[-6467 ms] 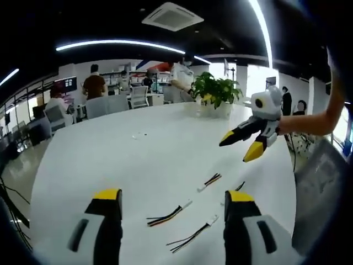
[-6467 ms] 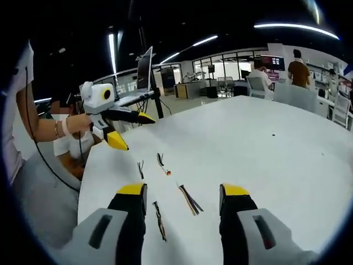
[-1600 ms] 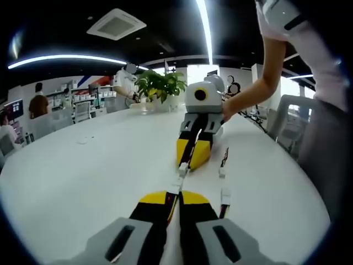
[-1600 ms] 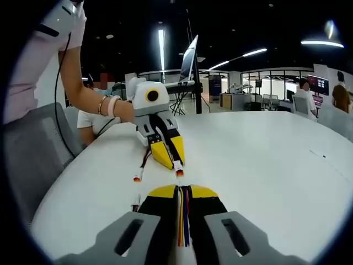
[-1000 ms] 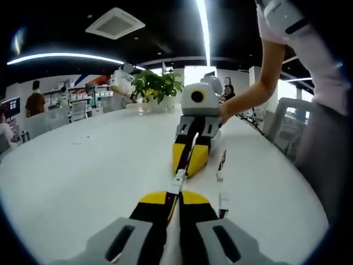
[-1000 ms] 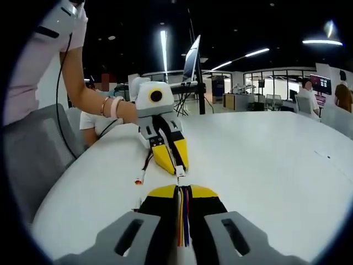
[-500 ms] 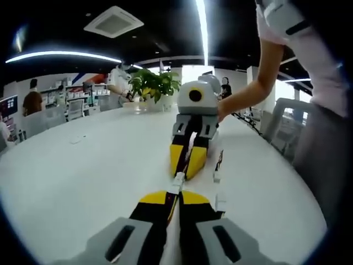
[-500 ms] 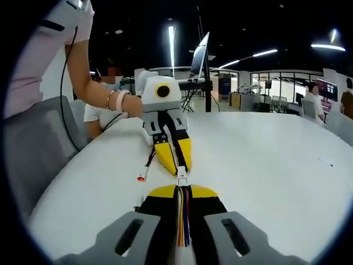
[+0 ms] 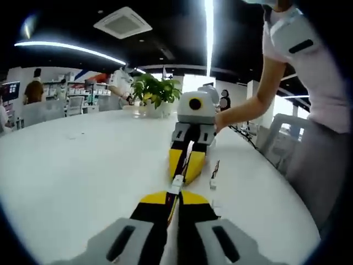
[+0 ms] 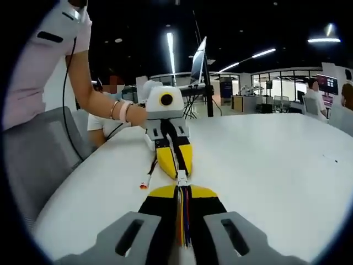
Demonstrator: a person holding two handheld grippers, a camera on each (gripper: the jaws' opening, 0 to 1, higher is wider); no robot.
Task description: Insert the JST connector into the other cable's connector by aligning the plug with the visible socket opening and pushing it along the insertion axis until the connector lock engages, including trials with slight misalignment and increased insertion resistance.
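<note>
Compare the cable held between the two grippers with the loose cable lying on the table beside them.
The held cable is clamped in the shut right gripper, its white connector meeting the left gripper; the loose cable lies free on the white table, touched by neither. The held cable shows yellow, red and blue wires; the loose cable looks dark with an orange-tipped end. Both are short wire leads ending in a small connector.

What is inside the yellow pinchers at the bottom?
Coloured wires lie pinched in the right hand-held gripper, ending in a white connector at its tip. Whether it has entered the other connector cannot be seen.
</note>
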